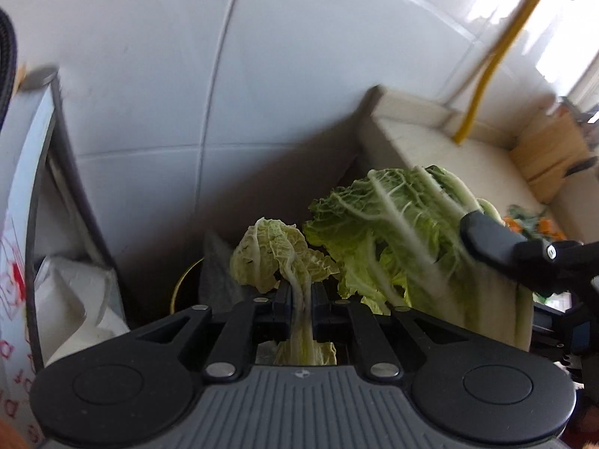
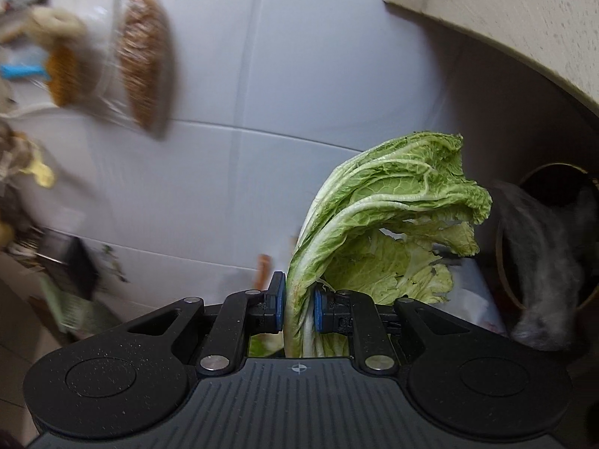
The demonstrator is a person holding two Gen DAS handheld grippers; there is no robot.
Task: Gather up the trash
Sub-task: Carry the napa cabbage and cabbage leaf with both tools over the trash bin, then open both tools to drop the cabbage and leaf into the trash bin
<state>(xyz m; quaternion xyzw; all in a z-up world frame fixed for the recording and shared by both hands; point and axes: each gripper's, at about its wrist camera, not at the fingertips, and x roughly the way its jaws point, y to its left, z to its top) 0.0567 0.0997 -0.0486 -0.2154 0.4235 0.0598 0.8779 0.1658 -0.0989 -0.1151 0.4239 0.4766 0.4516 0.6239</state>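
My left gripper [image 1: 300, 292] is shut on a small pale cabbage leaf [image 1: 277, 250], whose stalk runs down between the fingers. To its right hangs a bigger, darker bunch of cabbage leaves [image 1: 397, 224], pinched by my right gripper [image 1: 483, 235], which reaches in from the right edge. In the right wrist view my right gripper [image 2: 298, 301] is shut on the white stalks of those large cabbage leaves [image 2: 393, 205], which curl over to the right. A round gold-rimmed bin opening with a dark liner [image 2: 543, 232] sits at the right, also seen as the gold rim [image 1: 183, 284] below the small leaf.
White tiled wall [image 1: 149, 75] fills the background. A beige counter [image 1: 430, 142] with a yellow hose [image 1: 483, 75] and a wooden board [image 1: 550, 153] lies at right. A white bag [image 1: 75, 307] stands at left. Hanging bags of dry goods [image 2: 142, 56] are on the wall.
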